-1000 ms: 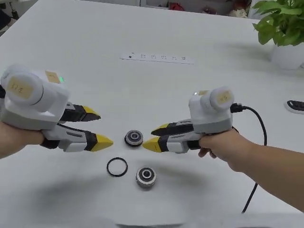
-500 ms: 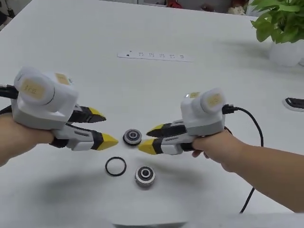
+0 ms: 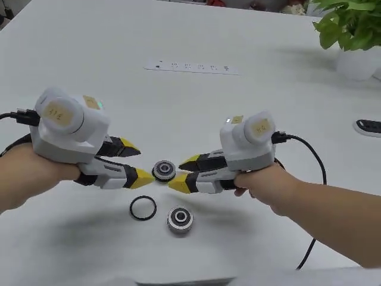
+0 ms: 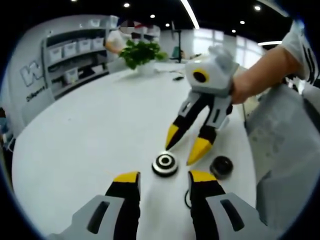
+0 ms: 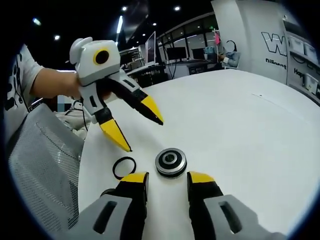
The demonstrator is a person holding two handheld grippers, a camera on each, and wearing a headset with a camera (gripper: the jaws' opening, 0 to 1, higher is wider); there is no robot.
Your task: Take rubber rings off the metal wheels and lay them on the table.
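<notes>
Left gripper (image 3: 141,162) jaws spread, holding nothing; yellow tips just left of small round metal wheel with dark rim (image 3: 164,170). Right gripper (image 3: 178,173) jaws spread too, empty, tips just right of same wheel. Wheel lies flat on white surface (image 3: 250,101) between both grippers; contact with tips cannot be told. Nearer person: loose black rubber ring (image 3: 143,208) flat on surface, second metal wheel (image 3: 180,219) just beside it. Far side: white power strip (image 3: 191,67), green potted plant (image 3: 351,24).
</notes>
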